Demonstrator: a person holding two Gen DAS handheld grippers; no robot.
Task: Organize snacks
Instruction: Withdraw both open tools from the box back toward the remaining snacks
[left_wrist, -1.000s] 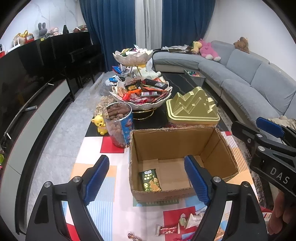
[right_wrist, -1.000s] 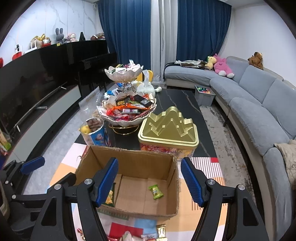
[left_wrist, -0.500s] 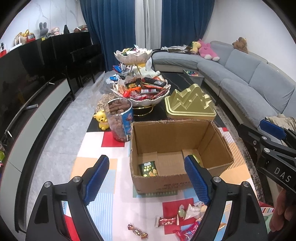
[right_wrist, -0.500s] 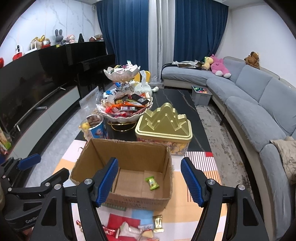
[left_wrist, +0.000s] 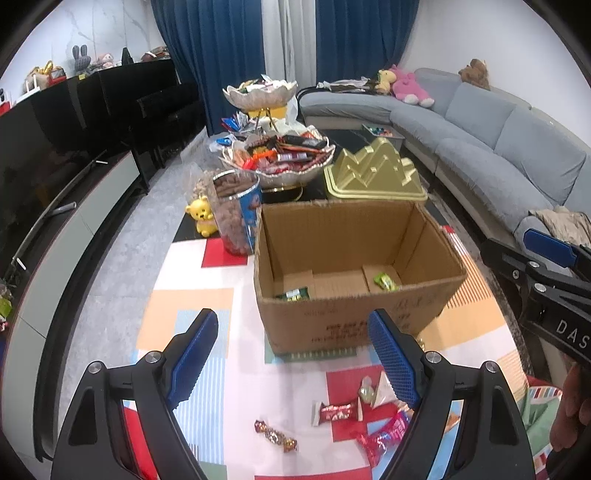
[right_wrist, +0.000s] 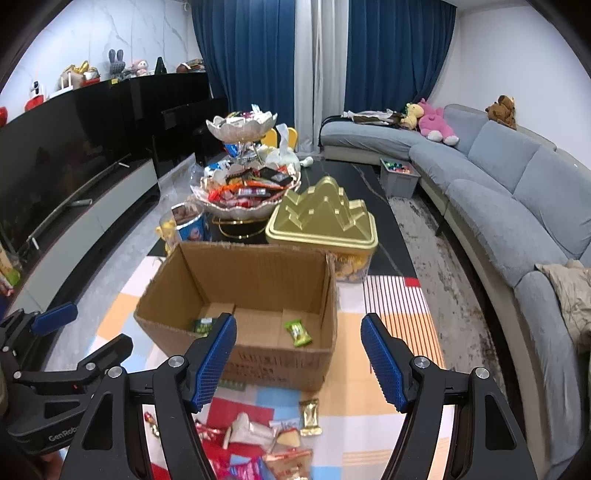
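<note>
Both hand-held grippers, left (left_wrist: 293, 356) and right (right_wrist: 298, 357), gape empty before the box (left_wrist: 354, 273); light, crinkly snacks (left_wrist: 338, 411) suit mid-wrapper pinches.

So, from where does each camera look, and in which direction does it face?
Left wrist: sits on the left hand-held gripper, faces down-forward at the cardboard box; the right hand-held gripper and a hand show at right.
Right wrist: on the right hand-held gripper, faces the same box; the left hand-held gripper shows at left.
Shared: box, gold tin, loose snacks.
</note>
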